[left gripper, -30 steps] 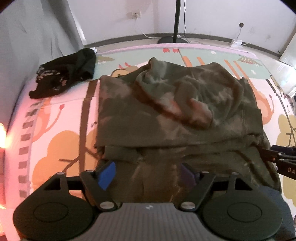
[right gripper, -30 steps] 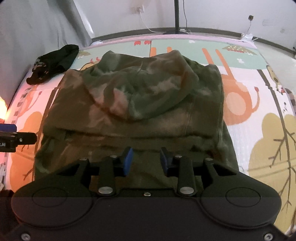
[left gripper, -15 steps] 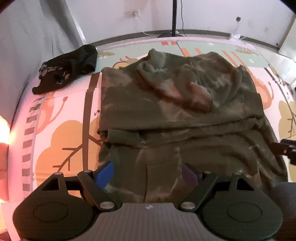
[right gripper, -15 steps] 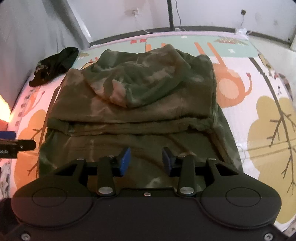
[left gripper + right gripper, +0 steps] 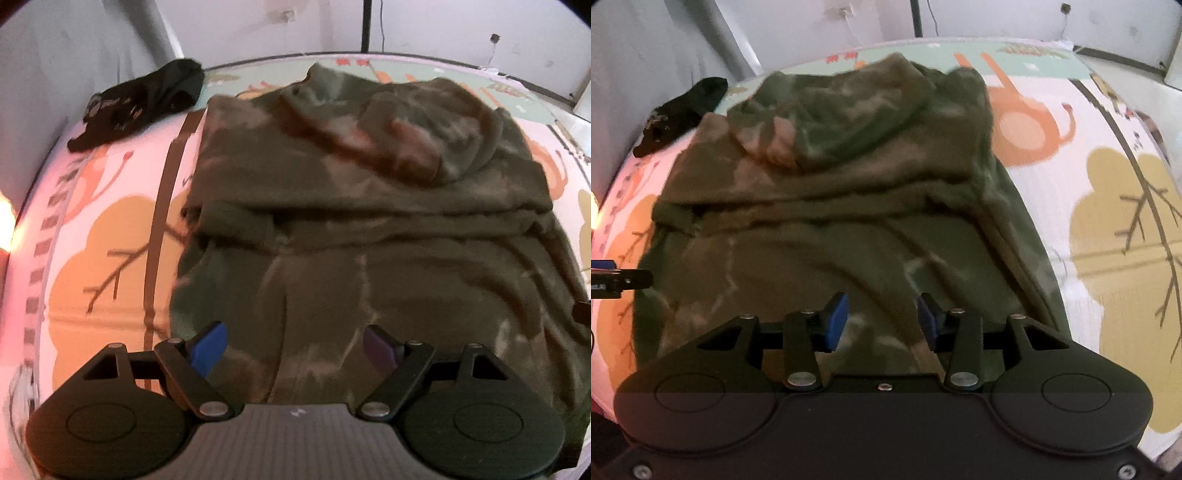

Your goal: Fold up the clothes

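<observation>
An olive tie-dye hoodie [image 5: 369, 206] lies spread on the patterned play mat [image 5: 110, 221], hood at the far end, sleeves folded across its middle. In the right wrist view the same hoodie [image 5: 831, 192] fills the centre. My left gripper [image 5: 295, 347] hovers open over the hoodie's near hem, blue pads wide apart, nothing between them. My right gripper [image 5: 882, 317] is open too, above the near hem further right, with cloth beneath the pads but not pinched. The left gripper's tip [image 5: 613, 280] shows at the left edge of the right wrist view.
A black garment [image 5: 140, 103] lies crumpled at the mat's far left corner, also visible as the black garment [image 5: 679, 114] in the right wrist view. A grey curtain [image 5: 55, 74] hangs on the left. A black stand pole [image 5: 365, 26] and white wall stand behind the mat.
Both grippers have drawn back toward the hoodie's near hem and risen, so more of the lower hoodie shows. Both stay open. The hoodie has not moved.
</observation>
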